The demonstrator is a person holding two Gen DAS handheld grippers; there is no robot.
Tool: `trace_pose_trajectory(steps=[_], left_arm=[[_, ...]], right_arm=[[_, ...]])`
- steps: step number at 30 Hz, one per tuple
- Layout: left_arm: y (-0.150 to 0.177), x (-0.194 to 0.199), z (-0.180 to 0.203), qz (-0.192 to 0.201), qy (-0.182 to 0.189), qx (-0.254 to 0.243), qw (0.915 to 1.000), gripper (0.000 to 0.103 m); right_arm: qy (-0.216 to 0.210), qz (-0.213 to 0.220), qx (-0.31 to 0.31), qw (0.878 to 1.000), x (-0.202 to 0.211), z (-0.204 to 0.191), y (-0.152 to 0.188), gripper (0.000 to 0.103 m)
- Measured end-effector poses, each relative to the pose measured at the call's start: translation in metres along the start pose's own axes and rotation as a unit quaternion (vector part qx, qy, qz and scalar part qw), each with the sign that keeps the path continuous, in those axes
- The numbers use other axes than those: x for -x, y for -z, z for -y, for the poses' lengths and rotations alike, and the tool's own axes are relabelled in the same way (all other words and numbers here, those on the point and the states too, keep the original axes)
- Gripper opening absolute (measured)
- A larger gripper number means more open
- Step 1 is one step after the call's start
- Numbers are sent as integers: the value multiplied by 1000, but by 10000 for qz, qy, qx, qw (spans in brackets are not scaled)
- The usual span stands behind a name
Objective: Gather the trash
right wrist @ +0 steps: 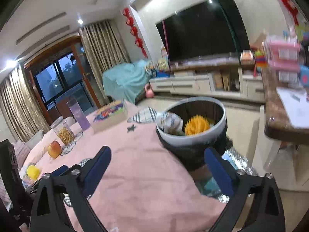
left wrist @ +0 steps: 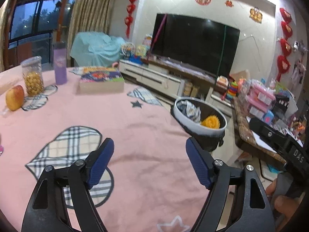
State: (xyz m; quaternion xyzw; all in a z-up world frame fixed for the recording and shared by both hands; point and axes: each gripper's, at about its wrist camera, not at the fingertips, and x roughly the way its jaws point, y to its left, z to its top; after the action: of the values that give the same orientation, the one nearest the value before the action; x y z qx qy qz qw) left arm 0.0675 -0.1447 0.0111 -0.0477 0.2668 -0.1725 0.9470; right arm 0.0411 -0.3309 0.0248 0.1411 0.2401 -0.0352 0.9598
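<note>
A round trash bin [left wrist: 210,130] with a pale rim stands just past the right edge of the pink table [left wrist: 125,127]. It holds crumpled wrappers [left wrist: 190,109] and an orange spiky ball [left wrist: 210,122]. My left gripper [left wrist: 149,155] is open and empty over the table. My right gripper [right wrist: 157,163] is open and empty, hovering near the bin [right wrist: 193,139], where the orange ball [right wrist: 197,126] and the wrappers [right wrist: 171,122] show again. A yellow spiky ball [right wrist: 33,172] lies at the table's near left.
On the table stand an apple [left wrist: 15,97], a cookie jar [left wrist: 33,76], a purple bottle [left wrist: 60,63] and a colourful box [left wrist: 102,79]. A TV [left wrist: 193,42] on a low cabinet is behind. A cluttered side table [left wrist: 256,127] is at right.
</note>
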Motion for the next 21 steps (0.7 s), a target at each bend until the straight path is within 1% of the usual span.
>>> trace_pose_trajectory(steps=[2, 3, 4, 5, 7, 10, 16, 21], left_arm=[[-2, 11, -2, 203, -68, 5, 9998, 92], [-3, 19, -2, 353, -128, 3, 9993, 95], [-4, 23, -2, 448, -186, 1, 9988, 102], [-3, 30, -2, 628, -311, -12, 9975, 103], [0, 37, -1, 804, -499, -82, 9955, 103], [7, 39, -1, 867, -711, -212, 9935, 103], [19, 36, -6, 909, -989, -349, 9903, 103], [23, 36, -10, 938, -1159, -395, 9880, 103]], right_arm=[[21, 235, 118, 9997, 11, -6, -5, 102], [48, 357, 188, 9992, 17, -10, -7, 103], [67, 433, 229, 9988, 21, -12, -8, 103], [111, 559, 296, 9979, 26, -15, -10, 103], [206, 805, 435, 9956, 35, -20, -9, 103], [326, 960, 510, 9935, 39, -23, -3, 103], [492, 1027, 500, 9922, 34, -23, 14, 103], [508, 886, 482, 9936, 26, -21, 22, 103]])
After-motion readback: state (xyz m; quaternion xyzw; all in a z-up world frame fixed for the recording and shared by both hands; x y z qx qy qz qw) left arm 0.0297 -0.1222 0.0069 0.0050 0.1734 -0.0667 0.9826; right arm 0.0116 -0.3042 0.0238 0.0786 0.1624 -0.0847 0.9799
